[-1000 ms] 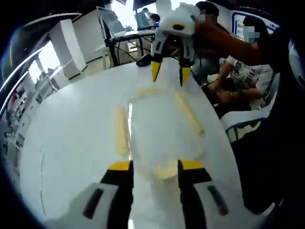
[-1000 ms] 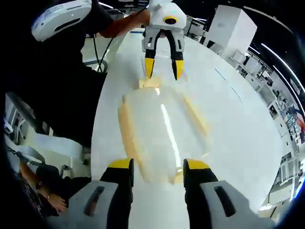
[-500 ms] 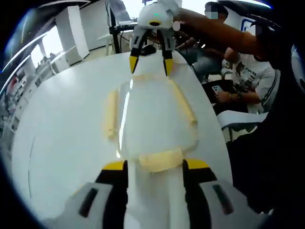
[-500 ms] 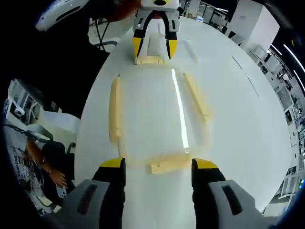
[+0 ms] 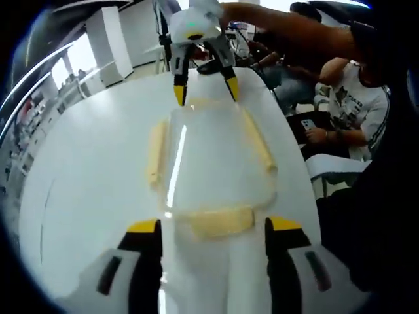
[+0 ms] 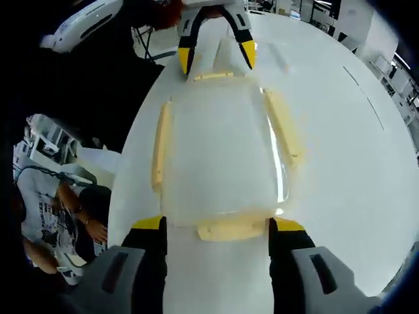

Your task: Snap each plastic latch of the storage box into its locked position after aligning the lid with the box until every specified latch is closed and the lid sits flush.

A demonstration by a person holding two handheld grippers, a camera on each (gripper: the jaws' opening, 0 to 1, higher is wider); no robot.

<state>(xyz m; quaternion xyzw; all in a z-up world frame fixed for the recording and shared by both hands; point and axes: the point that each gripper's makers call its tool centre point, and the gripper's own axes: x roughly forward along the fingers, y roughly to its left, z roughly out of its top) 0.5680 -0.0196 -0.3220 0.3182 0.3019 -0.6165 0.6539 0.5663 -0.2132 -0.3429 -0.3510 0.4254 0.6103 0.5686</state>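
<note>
The left hand-held gripper [image 5: 213,226] and the right hand-held gripper [image 6: 219,226], both spread wide and empty, each straddle a yellow end latch [image 5: 219,221] of the storage box [image 5: 213,157] at frame centre on the white worktop [image 5: 85,176]. Latching appears about to begin; next, each probably presses its latch home.

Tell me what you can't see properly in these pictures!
- Inside the box: both views, glare on the clear lid hides it.
- Whether the near latch has clicked shut: left gripper view, too blurred to tell.
- Far latch: right gripper view, the left claw straddles it, so any contact is unclear.
- Right claw's base: cut off by the bottom edge.
</note>
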